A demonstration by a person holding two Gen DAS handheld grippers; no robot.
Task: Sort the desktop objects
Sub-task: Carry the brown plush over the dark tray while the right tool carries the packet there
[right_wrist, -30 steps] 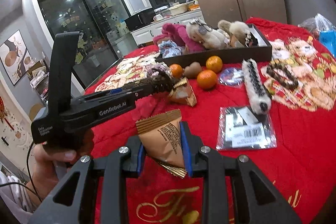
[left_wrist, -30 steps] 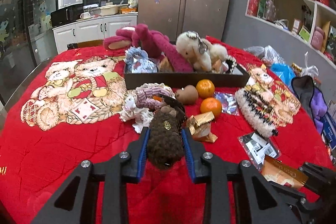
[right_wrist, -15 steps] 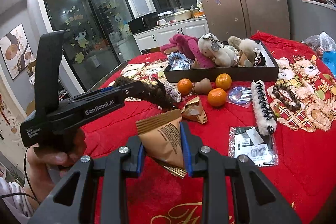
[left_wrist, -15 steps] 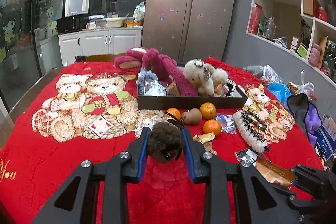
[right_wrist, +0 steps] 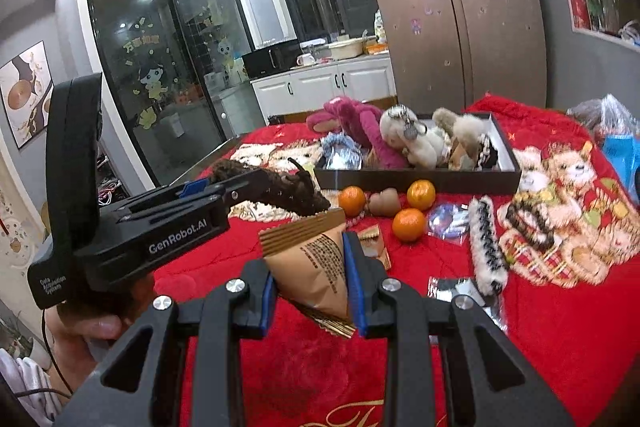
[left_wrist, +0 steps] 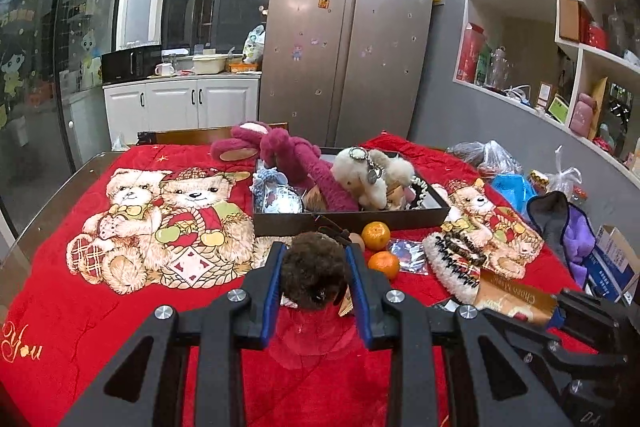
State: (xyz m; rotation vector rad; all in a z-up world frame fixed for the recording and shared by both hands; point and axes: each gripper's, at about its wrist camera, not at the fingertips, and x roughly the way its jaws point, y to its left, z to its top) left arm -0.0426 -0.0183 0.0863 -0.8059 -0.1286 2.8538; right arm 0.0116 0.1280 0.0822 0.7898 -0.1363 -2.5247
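Observation:
My left gripper (left_wrist: pixel 314 259) is shut on a dark brown fuzzy toy (left_wrist: pixel 313 269), held above the red cloth; the same toy (right_wrist: pixel 280 187) sticks out of that gripper in the right wrist view. My right gripper (right_wrist: pixel 310 255) is shut on a tan snack packet (right_wrist: pixel 320 267), also off the table; its ribbed end (left_wrist: pixel 516 297) shows low right in the left wrist view. Ahead lies a dark tray (left_wrist: pixel 400 217) with a magenta plush (left_wrist: pixel 296 157) and a cream plush (left_wrist: pixel 368 177) in it.
In front of the tray (right_wrist: pixel 420 177) lie three oranges (right_wrist: pixel 408 225), a brown nut-like thing (right_wrist: pixel 384 203), a foil snack (right_wrist: pixel 374 241), a fuzzy hair clip (right_wrist: pixel 486 243) and a clear packet (right_wrist: pixel 456 289). Bags (left_wrist: pixel 512 183) crowd the right edge. A hand (right_wrist: pixel 92 327) holds the left gripper.
Both grippers have risen with their loads and tipped up, so more of the room shows. The brown toy has come off the cloth. The jaws kept the same width.

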